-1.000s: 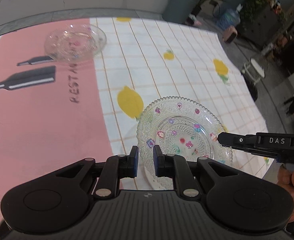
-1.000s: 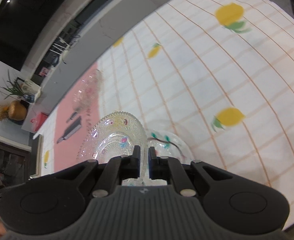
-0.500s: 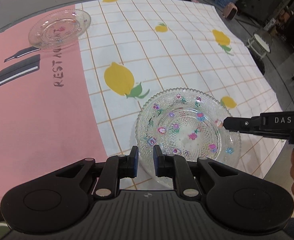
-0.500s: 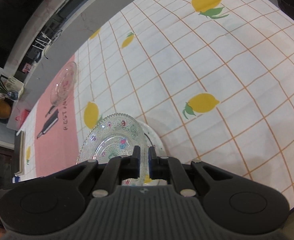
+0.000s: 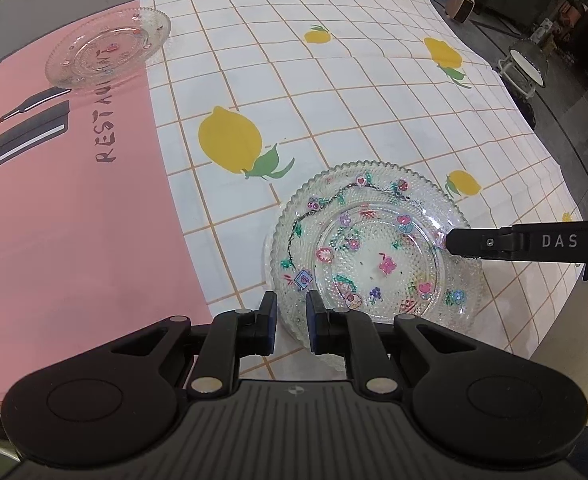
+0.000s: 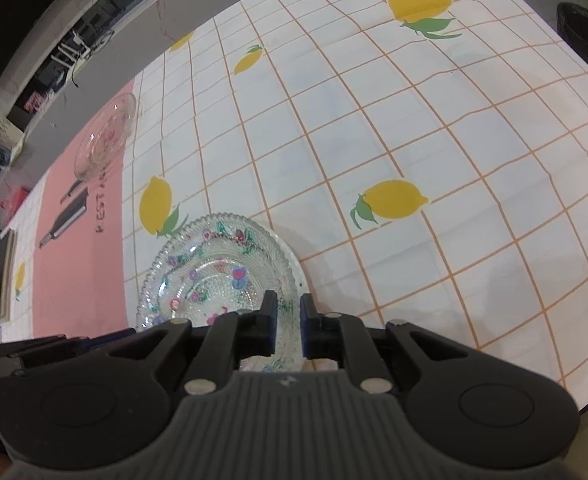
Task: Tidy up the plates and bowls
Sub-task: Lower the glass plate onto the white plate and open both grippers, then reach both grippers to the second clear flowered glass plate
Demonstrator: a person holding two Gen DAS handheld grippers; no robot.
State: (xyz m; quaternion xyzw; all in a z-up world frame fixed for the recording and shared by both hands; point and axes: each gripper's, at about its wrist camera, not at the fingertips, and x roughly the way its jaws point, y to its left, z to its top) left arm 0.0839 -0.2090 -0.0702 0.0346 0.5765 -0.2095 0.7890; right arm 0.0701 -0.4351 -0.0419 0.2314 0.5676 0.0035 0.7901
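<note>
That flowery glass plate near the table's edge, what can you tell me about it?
The flowery glass plate is clear pressed glass with a beaded texture, a scalloped rim, and small painted flowers, hearts and a dark vine. It sits level, stacked on another clear dish beneath it, on the lemon-print tablecloth. The left tool pinches its near rim; the right tool brackets the opposite rim, its jaws just eased open.

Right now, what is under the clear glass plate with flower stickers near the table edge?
Under the clear beaded glass plate with flower stickers lies another clear dish; only its rim shows. Its middle is covered.
</note>
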